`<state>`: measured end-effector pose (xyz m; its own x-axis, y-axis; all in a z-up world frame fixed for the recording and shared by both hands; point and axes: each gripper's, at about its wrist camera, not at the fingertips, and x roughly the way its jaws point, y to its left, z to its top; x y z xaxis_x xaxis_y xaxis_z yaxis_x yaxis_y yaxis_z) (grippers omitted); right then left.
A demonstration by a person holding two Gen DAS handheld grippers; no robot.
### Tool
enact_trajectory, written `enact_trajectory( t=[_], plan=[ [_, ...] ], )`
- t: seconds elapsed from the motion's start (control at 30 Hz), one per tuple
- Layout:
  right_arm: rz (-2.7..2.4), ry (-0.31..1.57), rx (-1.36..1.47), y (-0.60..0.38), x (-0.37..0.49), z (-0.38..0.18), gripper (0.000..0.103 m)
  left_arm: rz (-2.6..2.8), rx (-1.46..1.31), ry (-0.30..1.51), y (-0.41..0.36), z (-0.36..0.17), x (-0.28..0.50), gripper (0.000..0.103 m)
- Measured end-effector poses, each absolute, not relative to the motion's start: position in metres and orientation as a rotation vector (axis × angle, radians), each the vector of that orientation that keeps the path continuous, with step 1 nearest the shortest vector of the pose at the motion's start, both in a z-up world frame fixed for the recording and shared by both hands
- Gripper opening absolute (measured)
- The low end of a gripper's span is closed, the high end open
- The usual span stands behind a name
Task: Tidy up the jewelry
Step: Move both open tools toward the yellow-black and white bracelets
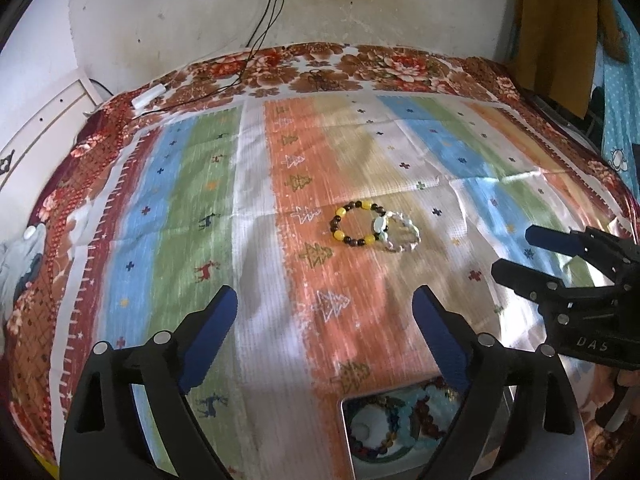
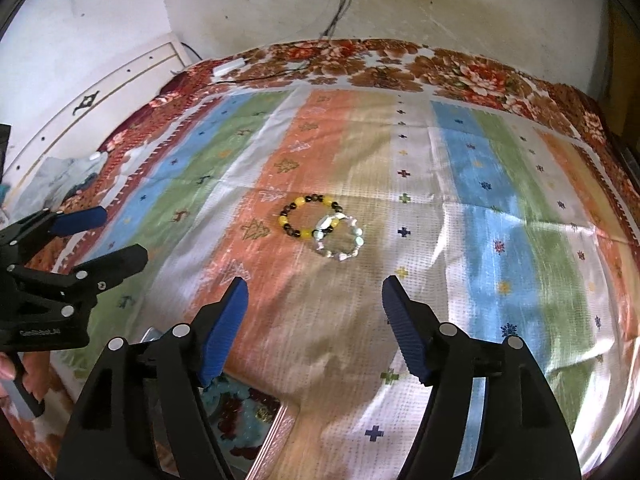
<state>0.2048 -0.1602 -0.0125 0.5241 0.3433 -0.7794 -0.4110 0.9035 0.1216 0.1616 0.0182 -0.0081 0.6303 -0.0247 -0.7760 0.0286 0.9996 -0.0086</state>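
A yellow and dark bead bracelet lies on the striped cloth, touching a pale clear bead bracelet on its right. Both show in the right wrist view: the yellow bracelet and the pale bracelet. My left gripper is open and empty, short of the bracelets. My right gripper is open and empty, also short of them. A metal-rimmed box with several bead pieces inside sits at the near edge, partly hidden by my fingers; it also shows in the right wrist view.
The cloth covers a bed against a stained wall. A white charger with black cables lies at the back left. A yellow garment hangs at the right. A white headboard and crumpled clothes are at the left.
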Motion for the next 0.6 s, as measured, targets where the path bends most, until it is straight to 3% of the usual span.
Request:
enact_trajectory(
  t=[0.6],
  plan=[
    [0.415,0.923,-0.081,-0.158,0.242,-0.019,0.069,-0.027,0.029,0.881,0.01,-0.018,0.209,0.091]
  ],
)
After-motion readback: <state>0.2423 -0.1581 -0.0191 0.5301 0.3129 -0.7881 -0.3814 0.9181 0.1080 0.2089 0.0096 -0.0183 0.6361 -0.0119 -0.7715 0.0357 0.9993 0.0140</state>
